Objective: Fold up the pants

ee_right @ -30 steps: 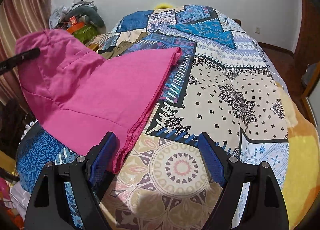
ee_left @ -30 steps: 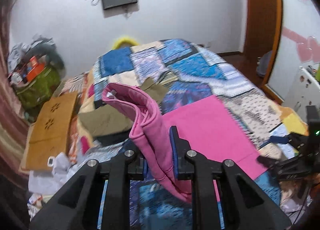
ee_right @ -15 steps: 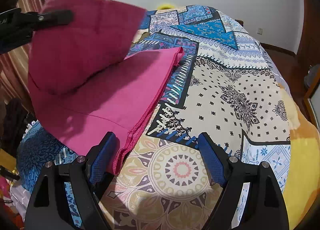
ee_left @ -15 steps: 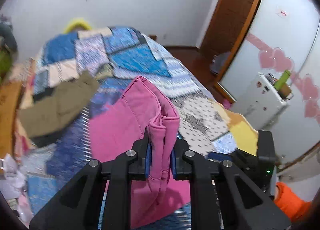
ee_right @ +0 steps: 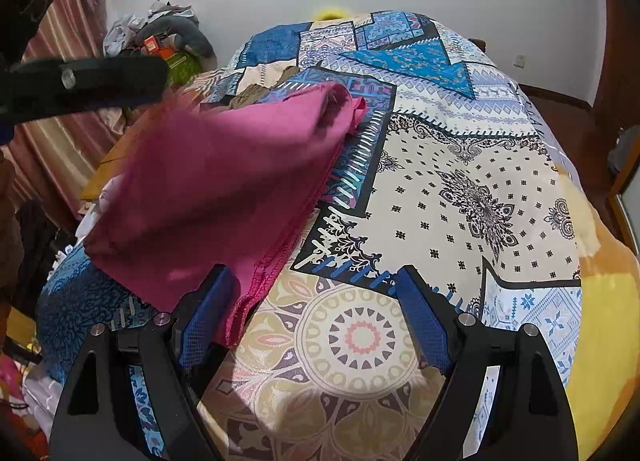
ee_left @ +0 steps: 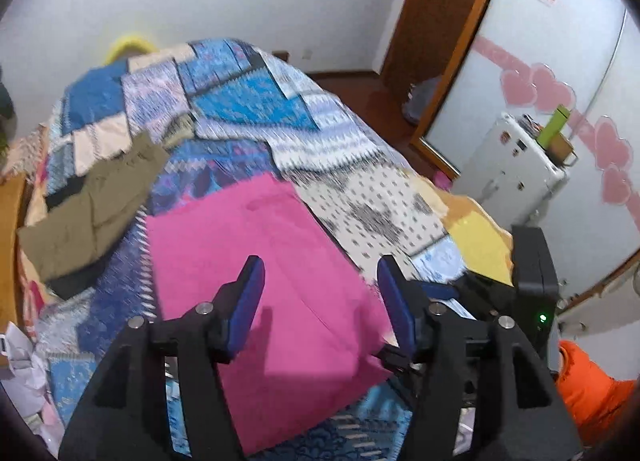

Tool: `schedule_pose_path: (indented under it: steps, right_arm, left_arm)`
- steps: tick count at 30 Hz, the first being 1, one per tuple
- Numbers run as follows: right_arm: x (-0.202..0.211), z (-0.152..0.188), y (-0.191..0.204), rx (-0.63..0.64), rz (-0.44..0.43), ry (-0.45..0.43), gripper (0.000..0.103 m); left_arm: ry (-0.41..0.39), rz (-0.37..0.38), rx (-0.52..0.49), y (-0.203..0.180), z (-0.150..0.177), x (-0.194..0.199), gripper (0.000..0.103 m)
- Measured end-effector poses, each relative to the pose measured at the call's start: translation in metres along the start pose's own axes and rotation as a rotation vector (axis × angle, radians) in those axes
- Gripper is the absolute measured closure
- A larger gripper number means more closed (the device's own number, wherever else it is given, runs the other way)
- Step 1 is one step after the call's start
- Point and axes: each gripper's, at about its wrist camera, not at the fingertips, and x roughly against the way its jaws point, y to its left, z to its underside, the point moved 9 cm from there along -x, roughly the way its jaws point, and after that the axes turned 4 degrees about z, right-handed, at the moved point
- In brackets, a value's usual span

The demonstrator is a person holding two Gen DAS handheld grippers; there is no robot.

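1. Across the centre of the left wrist view, we see the pink pants [ee_left: 256,261] lying folded on the patterned bedspread [ee_left: 360,165], long axis running from lower centre toward upper left.
2. Our left gripper [ee_left: 320,293], jaws spread and empty, hovers directly over them.
3. Our right gripper [ee_right: 312,321], also spread, sits at their lower-right hem, so we judge both within reach.

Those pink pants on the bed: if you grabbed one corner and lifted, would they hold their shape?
Probably not. The pink pants are thin cloth that lies in soft layers with a rumpled far end, so they would likely droop. They look light. The stitched edge near the right hand-held gripper may offer a firmer hold.
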Motion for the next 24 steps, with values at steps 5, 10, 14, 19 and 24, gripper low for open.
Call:
schedule_pose_path:
  steps: [5, 10, 14, 19, 24]
  right_arm:
    - [0.005, 0.0, -0.003, -0.001, 0.009, -0.004, 0.022]
    - [0.013, -0.001, -0.011, -0.019, 0.025, -0.016, 0.022]
    - [0.016, -0.003, -0.019, -0.033, 0.043, -0.022, 0.022]
    - [0.02, -0.002, -0.028, -0.046, 0.071, -0.028, 0.022]
    - [0.025, -0.002, -0.035, -0.058, 0.089, -0.03, 0.022]
  left_arm:
    - [-0.019, -0.092, 0.004, 0.035, -0.016, 0.0, 0.037]
    - [-0.004, -0.236, -0.018, 0.086, -0.036, -0.017, 0.034]
    - [0.047, -0.277, 0.008, 0.124, -0.047, -0.046, 0.031]
    - [0.172, -0.357, 0.014, 0.163, -0.04, -0.102, 0.03]
    - [0.276, -0.394, -0.019, 0.178, -0.011, -0.135, 0.029]
